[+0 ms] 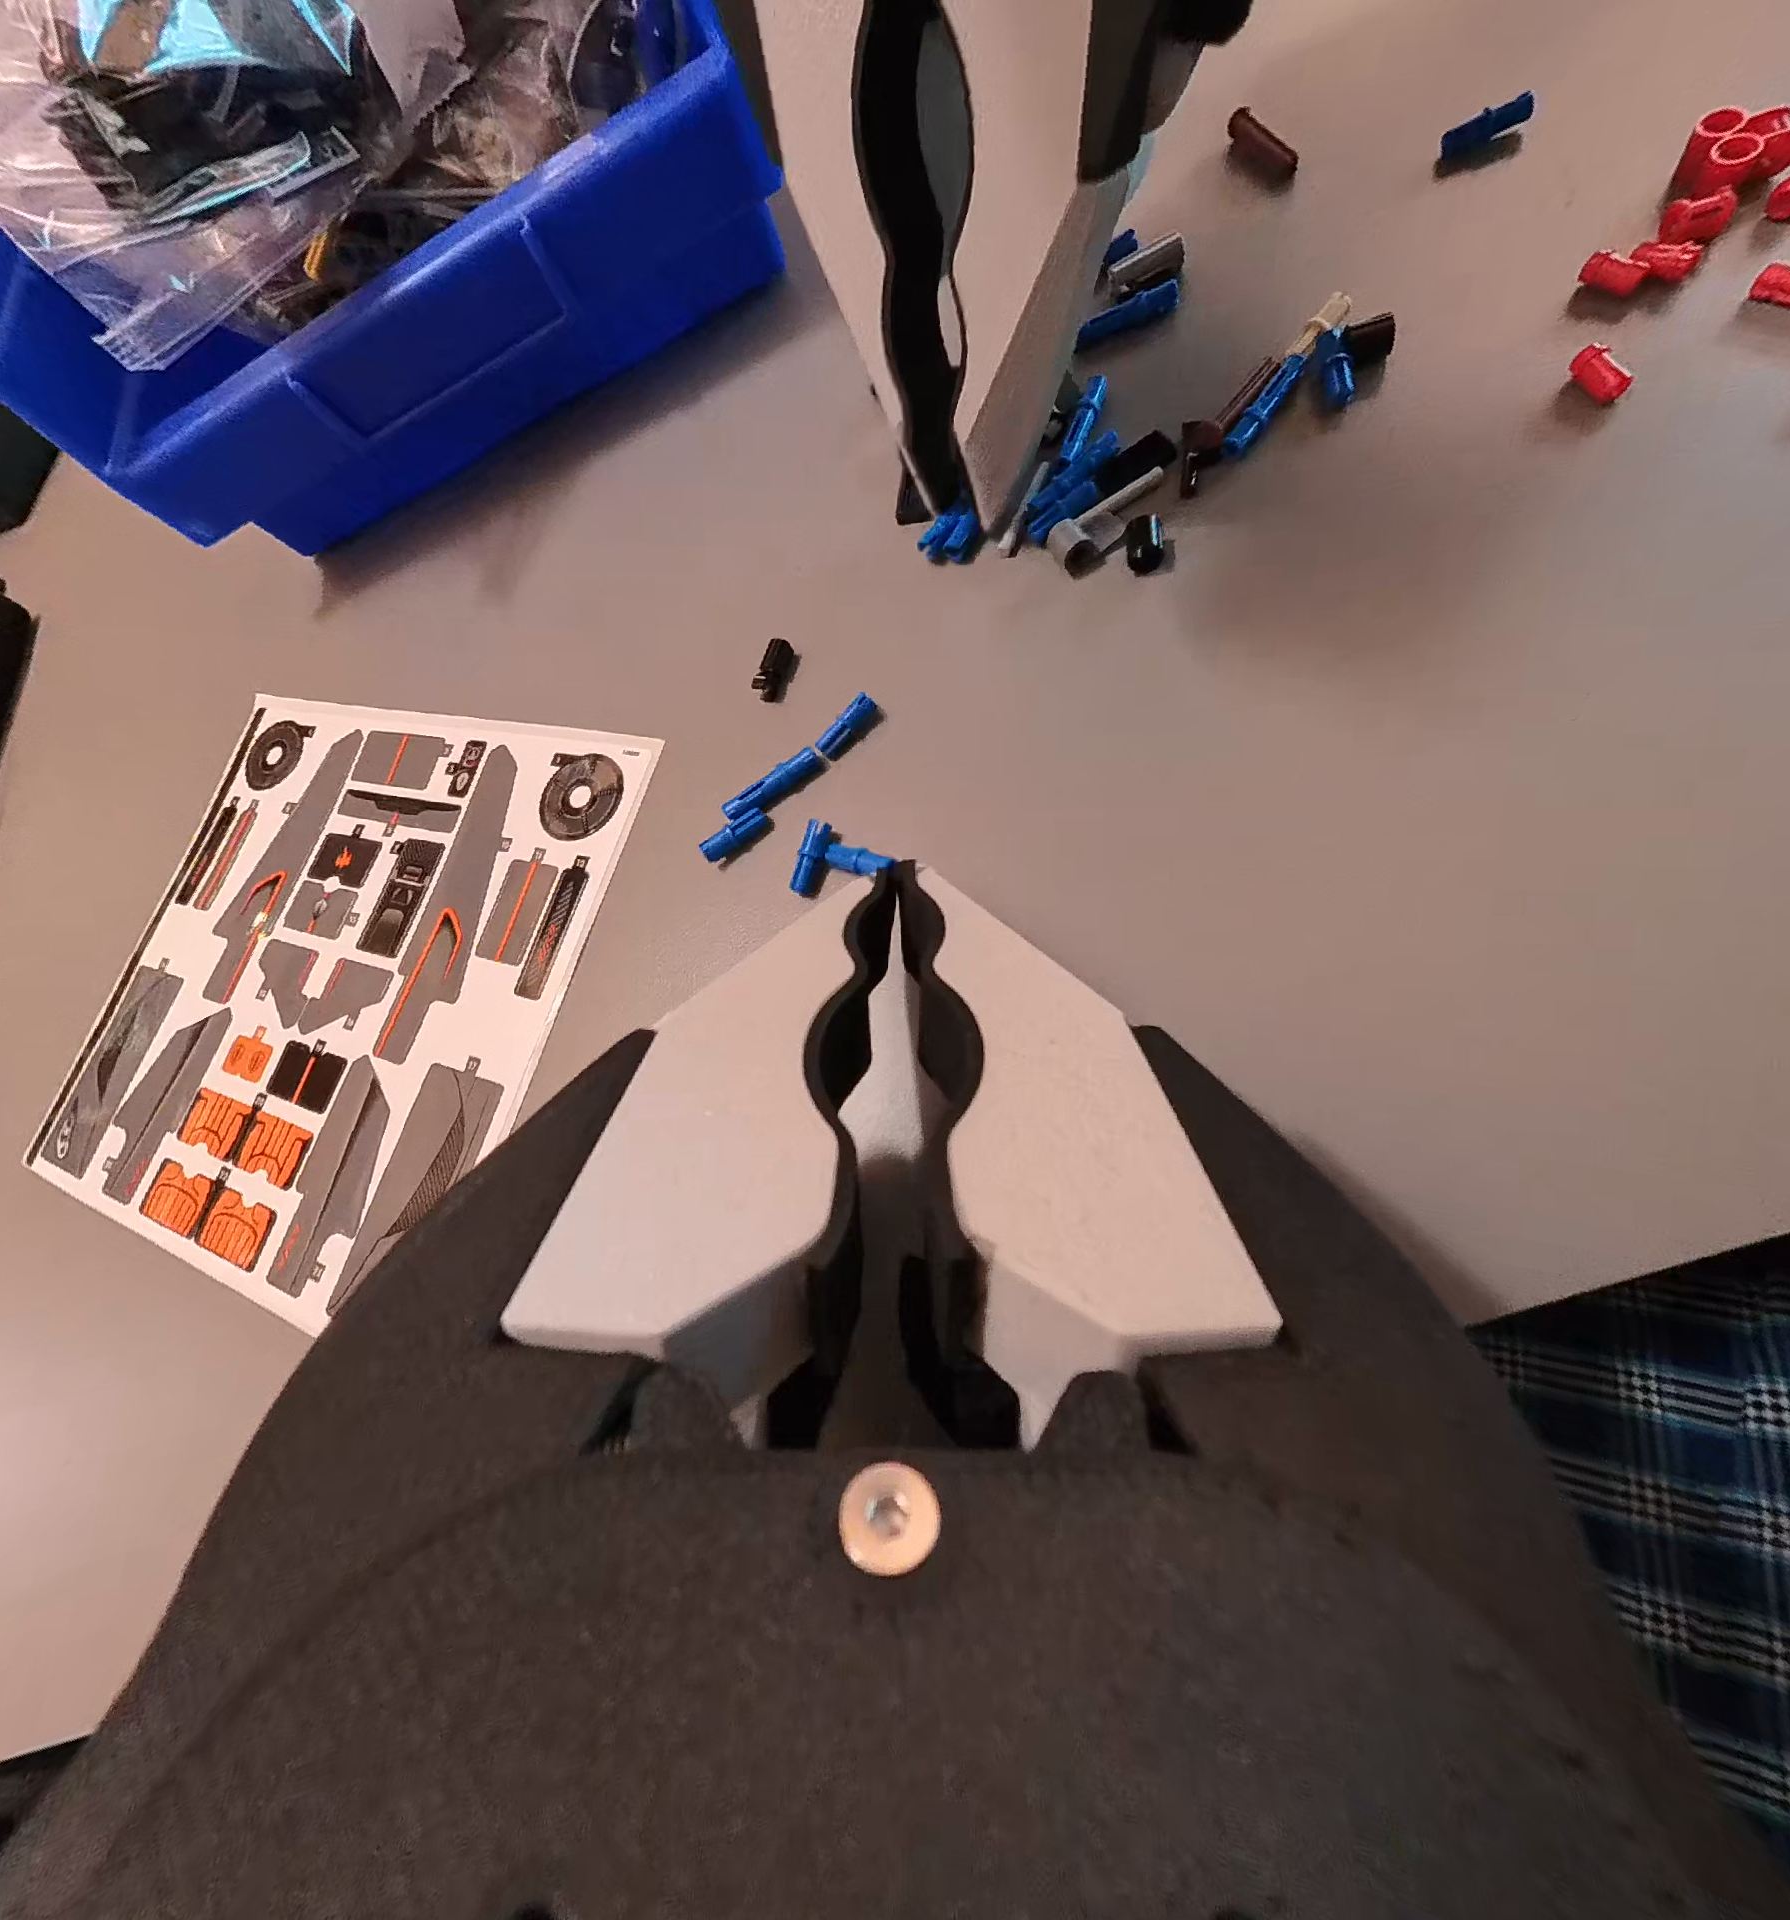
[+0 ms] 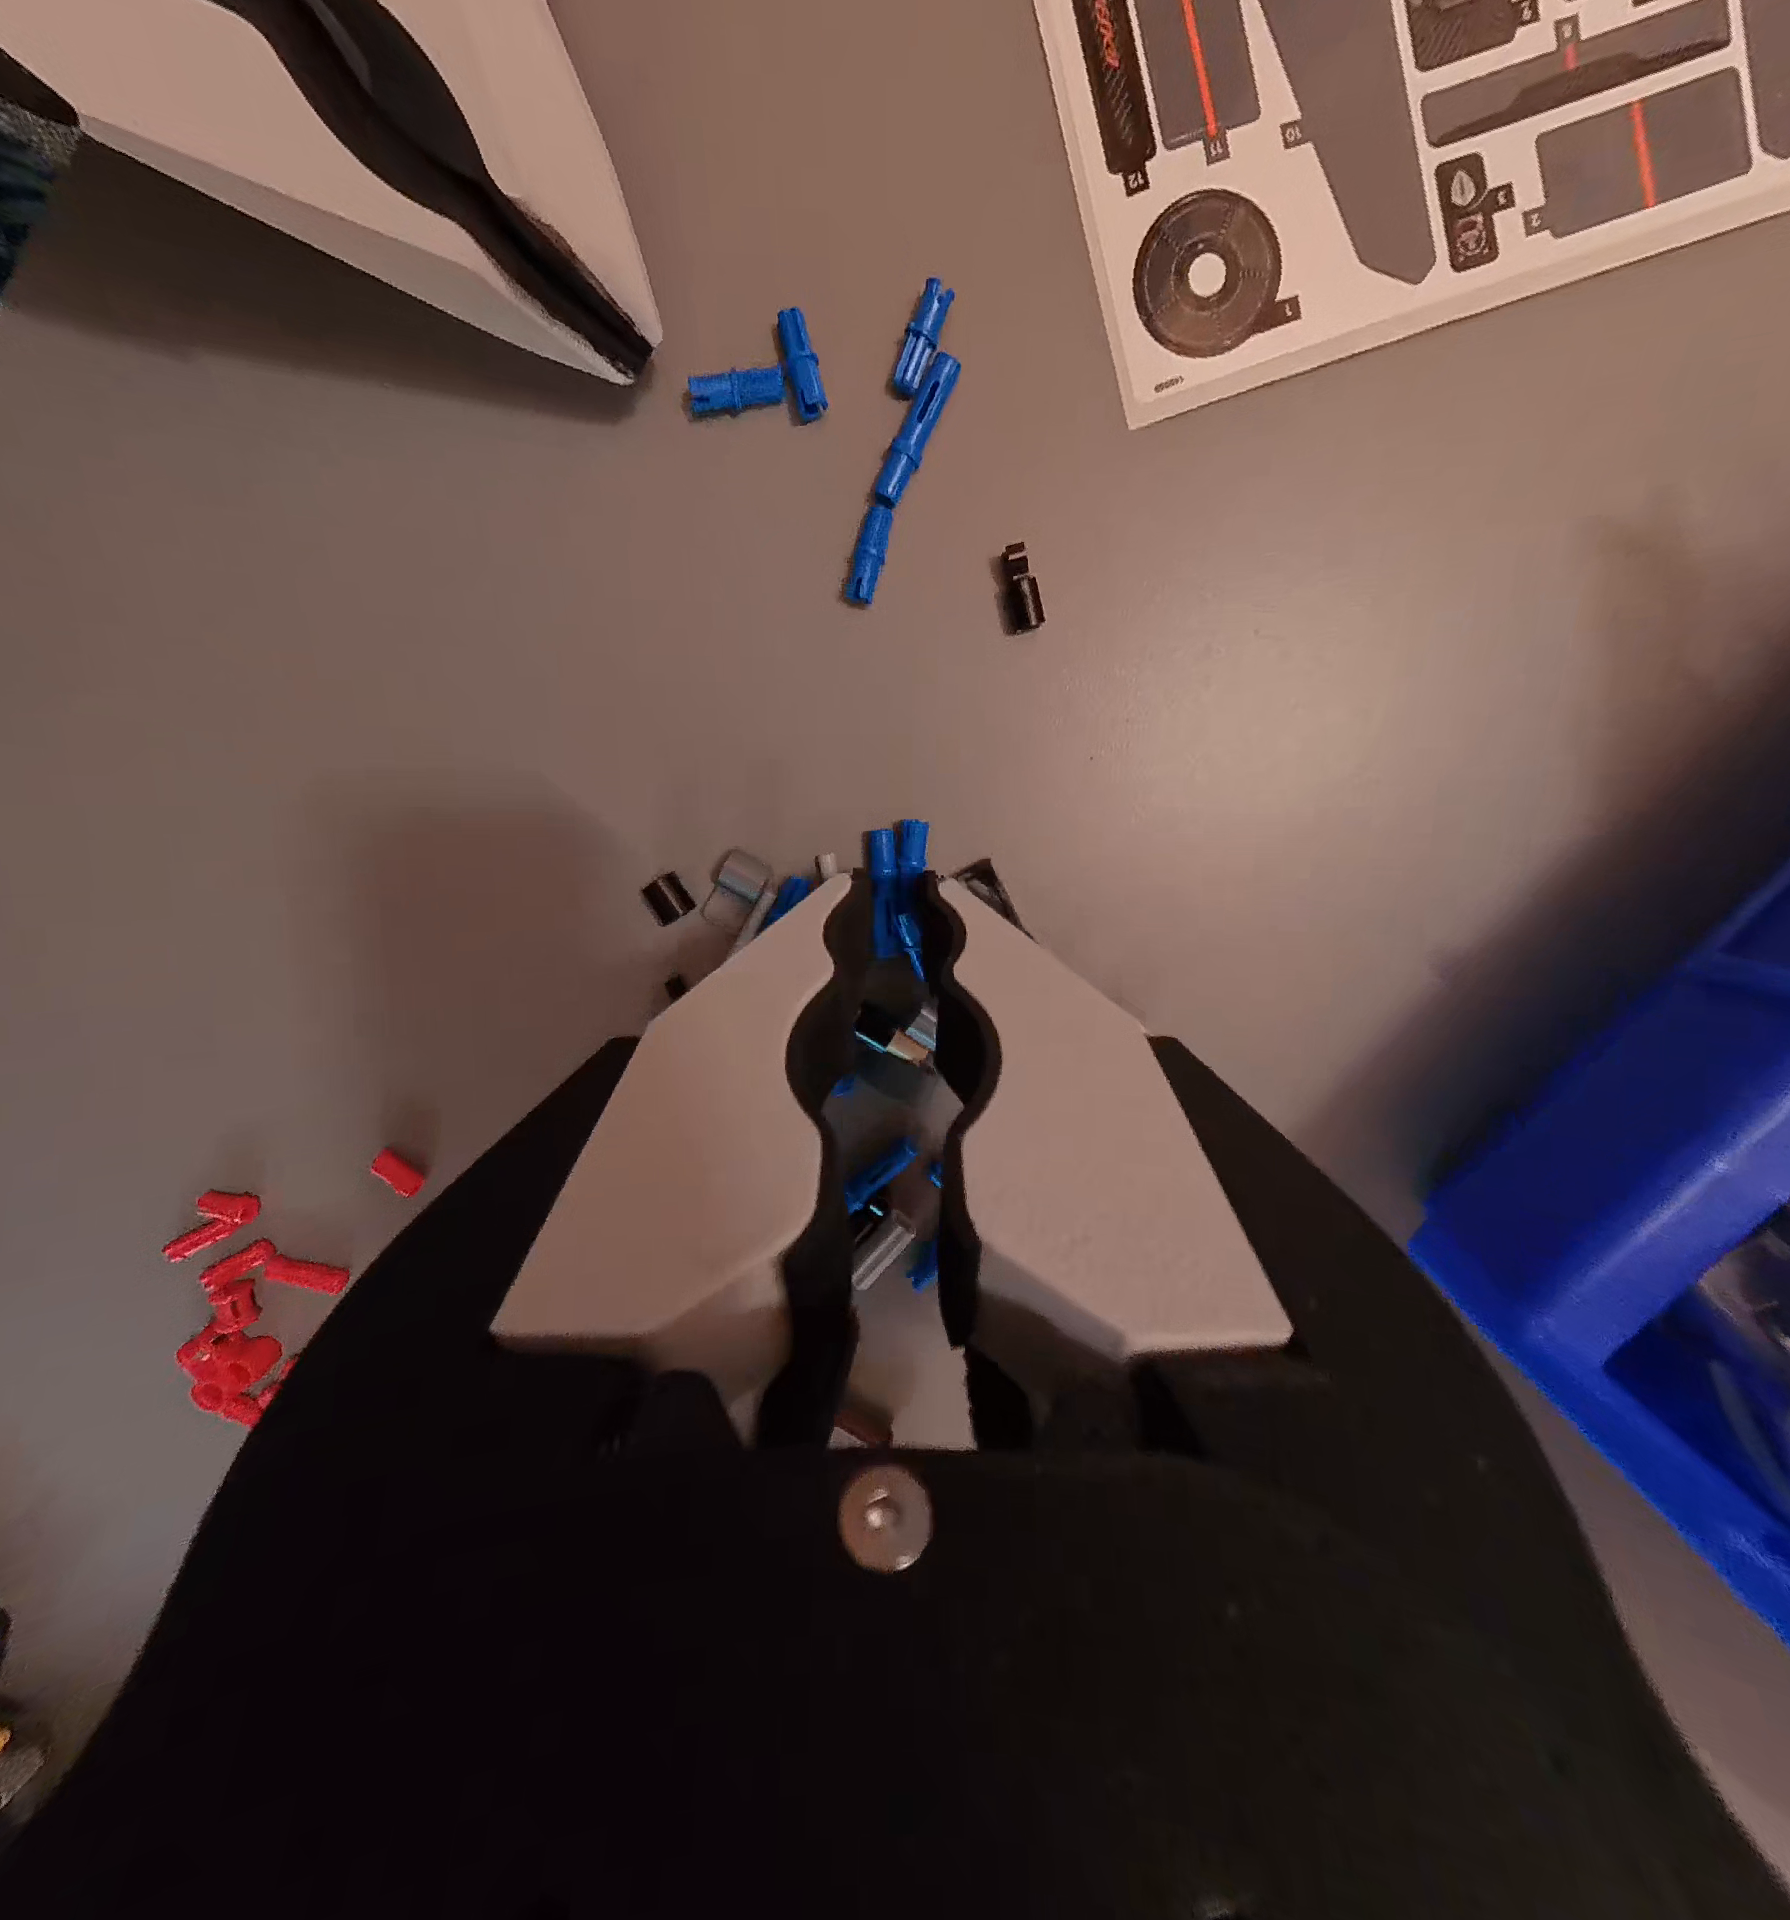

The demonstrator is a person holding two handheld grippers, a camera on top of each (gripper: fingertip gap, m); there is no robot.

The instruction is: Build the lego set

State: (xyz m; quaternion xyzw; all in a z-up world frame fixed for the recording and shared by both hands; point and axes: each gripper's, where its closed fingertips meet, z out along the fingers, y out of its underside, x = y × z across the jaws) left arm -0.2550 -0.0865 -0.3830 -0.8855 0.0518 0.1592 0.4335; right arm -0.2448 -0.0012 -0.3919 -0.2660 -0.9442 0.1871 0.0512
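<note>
A: Our left claw (image 1: pixel 893 871) is nearly closed, tip touching a blue pin (image 1: pixel 855 858) mid-worktop (image 1: pixel 1390 831).

B: Our right claw (image 2: pixel 896 883) pinches blue pins (image 2: pixel 896 852) from the pile. Next, we lift cleanly.

Dim, soft shadows, fisheye edges

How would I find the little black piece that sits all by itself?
Start at the white sticker sheet on the grey table. Just past its far right corner lies a short row of blue pegs. The black piece sits alone beside them, the only dark, stubby one there.
</note>
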